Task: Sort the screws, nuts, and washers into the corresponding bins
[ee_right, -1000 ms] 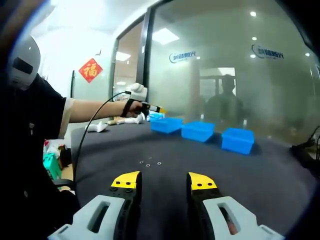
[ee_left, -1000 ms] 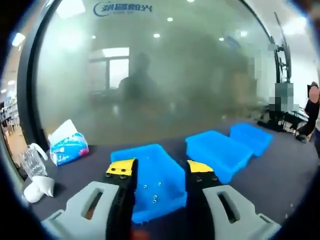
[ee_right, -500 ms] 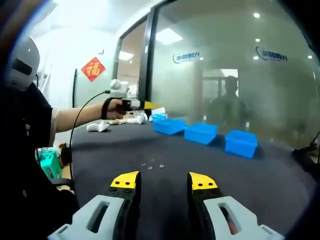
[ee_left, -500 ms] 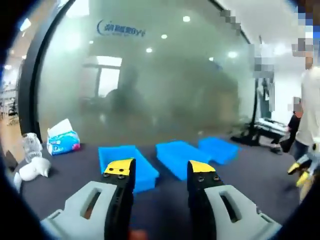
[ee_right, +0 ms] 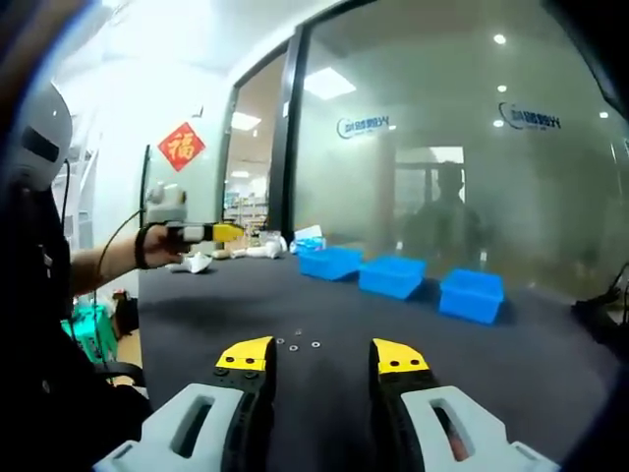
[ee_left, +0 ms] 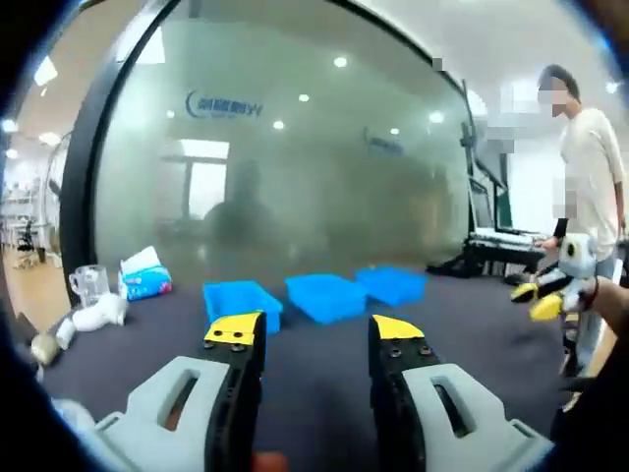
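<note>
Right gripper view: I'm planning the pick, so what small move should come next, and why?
Probably ease the right hand-held gripper forward and down onto the small loose parts. Its jaws stand open and empty just short of them, while the three blue bins wait farther back.

Three bins (ee_right: 393,276) are set in a row on the bench (ee_right: 511,364), before a glass wall (ee_right: 442,138). Three small fasteners (ee_right: 298,343) lie on the bench nearer the right gripper view, just beyond its jaws. In the left gripper view, a tissue pack (ee_left: 145,280) and a plastic cup (ee_left: 88,285) are placed left of the bins.
</note>
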Available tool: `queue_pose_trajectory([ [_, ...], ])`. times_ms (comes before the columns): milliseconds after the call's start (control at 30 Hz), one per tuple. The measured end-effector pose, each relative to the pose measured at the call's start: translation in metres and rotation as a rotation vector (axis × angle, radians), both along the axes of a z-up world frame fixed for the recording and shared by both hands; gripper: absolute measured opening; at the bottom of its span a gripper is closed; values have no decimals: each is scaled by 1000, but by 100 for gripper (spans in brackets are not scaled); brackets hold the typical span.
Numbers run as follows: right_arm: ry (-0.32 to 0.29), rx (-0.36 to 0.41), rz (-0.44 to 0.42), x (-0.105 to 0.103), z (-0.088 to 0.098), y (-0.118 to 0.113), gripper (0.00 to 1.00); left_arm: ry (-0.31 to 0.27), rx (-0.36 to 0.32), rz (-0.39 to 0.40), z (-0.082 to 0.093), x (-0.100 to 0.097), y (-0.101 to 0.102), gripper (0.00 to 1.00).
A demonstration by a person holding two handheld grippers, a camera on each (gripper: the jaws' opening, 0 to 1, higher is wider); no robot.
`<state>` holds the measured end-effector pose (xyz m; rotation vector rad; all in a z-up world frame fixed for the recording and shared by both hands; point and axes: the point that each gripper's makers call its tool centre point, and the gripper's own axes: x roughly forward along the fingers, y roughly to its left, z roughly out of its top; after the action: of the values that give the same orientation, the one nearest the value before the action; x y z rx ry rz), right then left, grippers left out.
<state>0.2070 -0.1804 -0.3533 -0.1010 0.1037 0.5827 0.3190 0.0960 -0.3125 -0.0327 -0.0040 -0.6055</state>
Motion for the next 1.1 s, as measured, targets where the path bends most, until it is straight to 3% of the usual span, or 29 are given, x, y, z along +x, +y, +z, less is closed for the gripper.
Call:
queue_pose_trajectory([
  [233,3,-5,0,2,0,2,35,21,1,22,-21,-42,12,42],
  [500,7,4,9,2,-1,4,35,62,-15,29,-41,-69,17,43],
  [800,20,-4,15,0,-6,2,35,59,1,7,-42,-77,16,43],
  [1100,33,-27,25,-2,-10,-2,35,88,56,-127,-49,-85,-4,44],
])
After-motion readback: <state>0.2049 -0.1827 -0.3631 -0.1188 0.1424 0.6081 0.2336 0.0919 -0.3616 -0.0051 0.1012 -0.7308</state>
